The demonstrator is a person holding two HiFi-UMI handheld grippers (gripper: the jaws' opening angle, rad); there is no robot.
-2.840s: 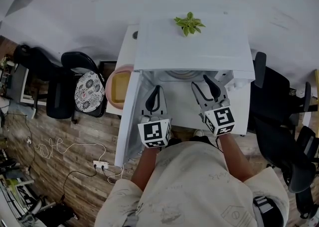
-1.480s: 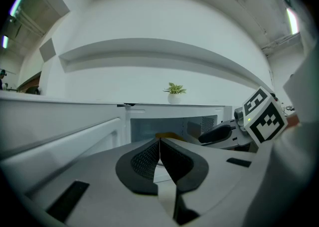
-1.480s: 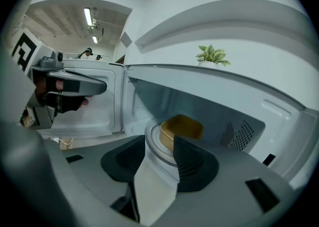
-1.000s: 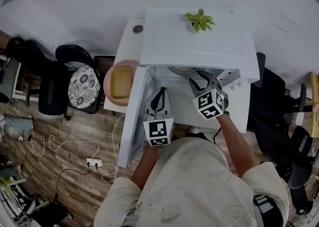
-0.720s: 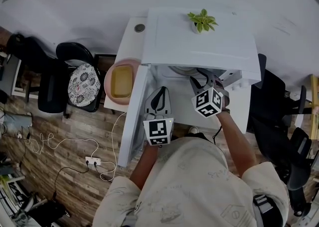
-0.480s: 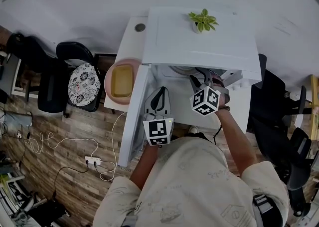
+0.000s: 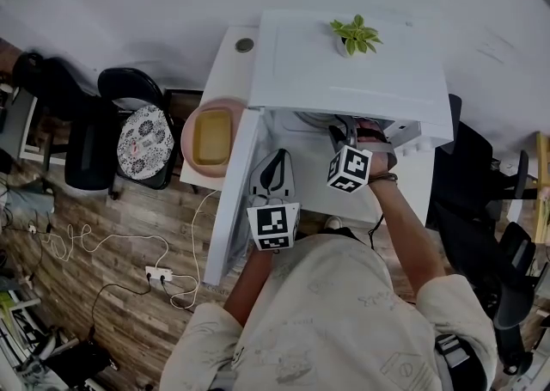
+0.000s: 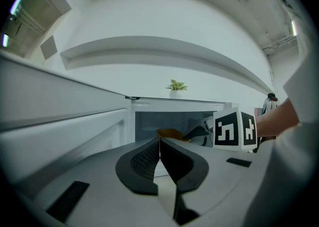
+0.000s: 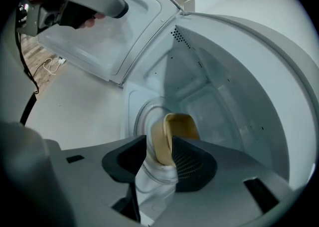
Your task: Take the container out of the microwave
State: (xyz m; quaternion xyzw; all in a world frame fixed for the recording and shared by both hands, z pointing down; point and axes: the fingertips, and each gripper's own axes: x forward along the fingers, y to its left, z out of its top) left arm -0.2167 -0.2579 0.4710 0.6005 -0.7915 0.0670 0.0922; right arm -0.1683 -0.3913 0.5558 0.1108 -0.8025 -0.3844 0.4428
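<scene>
Right gripper [image 9: 160, 146] now deeper in microwave [image 7: 344, 71], fingers [image 9: 192, 163] wide around container [image 9: 180, 126] rim

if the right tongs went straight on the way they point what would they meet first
The tan container in the microwave: its near wall stands between the open right tongs, so they would likely meet it almost at once.

Item count: one white microwave oven [image 7: 352, 71]; one small green potted plant [image 7: 355, 34]; two tan rectangular containers, namely the oven container [image 9: 174, 128] and the basin container [image 7: 211, 137]; one pink round basin [image 7: 187, 136]; one round glass turntable [image 9: 142, 116]; two grey hand-held grippers, the left gripper [image 8: 159, 143] and the right gripper [image 9: 159, 143], each bearing one black-and-white marker cube; one white power strip [image 7: 157, 275].
</scene>
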